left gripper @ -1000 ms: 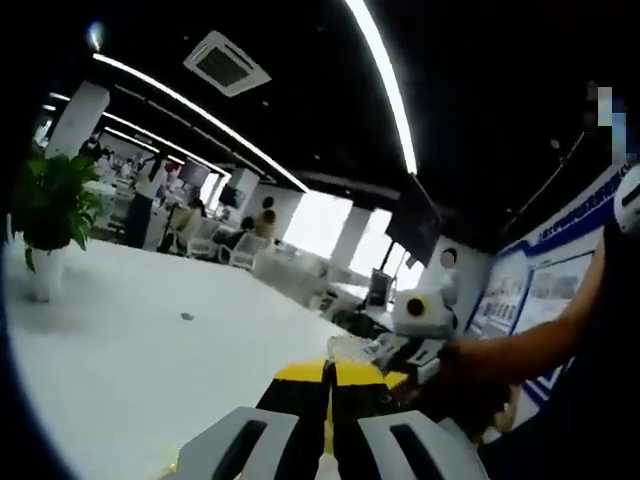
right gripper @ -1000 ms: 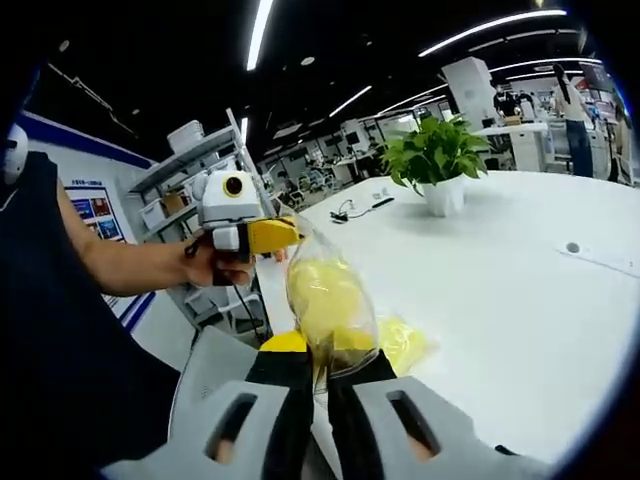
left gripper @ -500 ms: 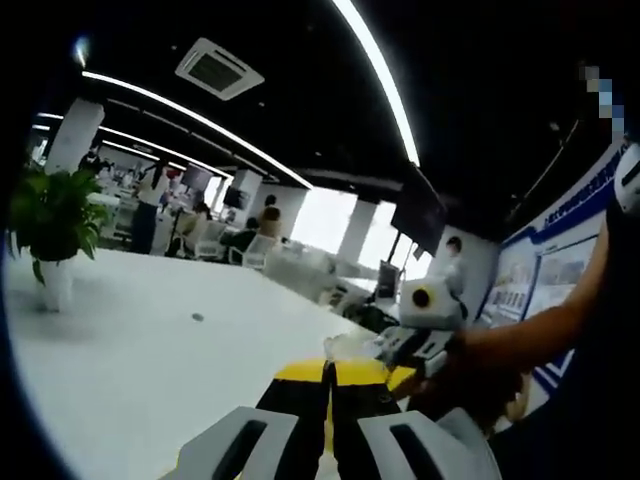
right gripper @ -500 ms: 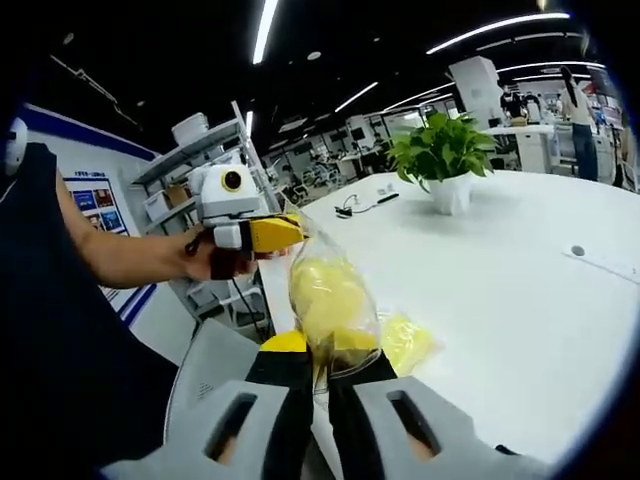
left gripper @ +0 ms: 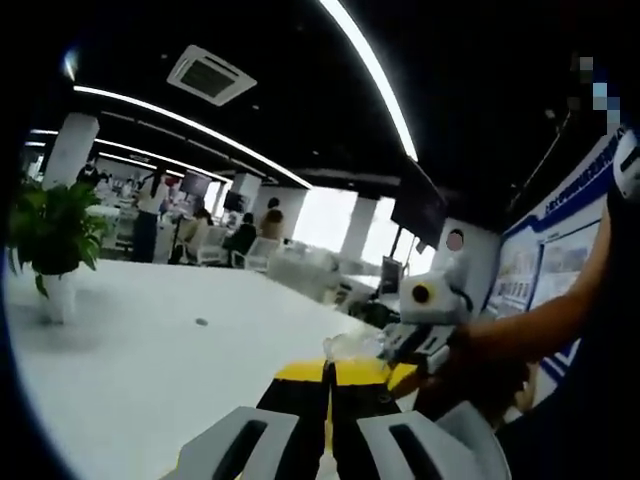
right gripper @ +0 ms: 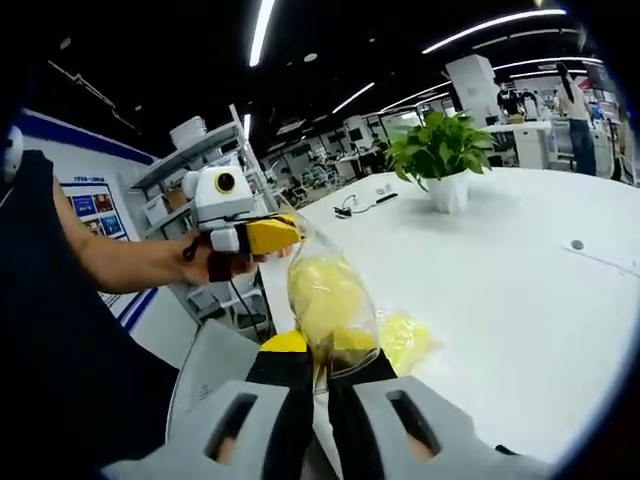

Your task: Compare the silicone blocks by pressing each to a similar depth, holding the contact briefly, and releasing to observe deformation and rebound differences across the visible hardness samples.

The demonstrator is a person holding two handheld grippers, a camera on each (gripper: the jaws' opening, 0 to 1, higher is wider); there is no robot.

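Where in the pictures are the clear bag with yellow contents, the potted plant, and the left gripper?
clear bag (right gripper: 330, 300): right gripper view, on its bulging yellow middle.
potted plant (right gripper: 440, 148): right gripper view, on its green leaves.
left gripper (right gripper: 285, 232): right gripper view, at its yellow tips, shut on the bag's top.

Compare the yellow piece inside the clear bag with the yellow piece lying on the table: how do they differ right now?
The bagged yellow piece hangs above the white table, inside the clear bag pinched by both tongs; the loose yellow piece rests on the table, ungripped. The bagged one looks bulkier and rounded, the loose one flatter. Both are similar yellow.
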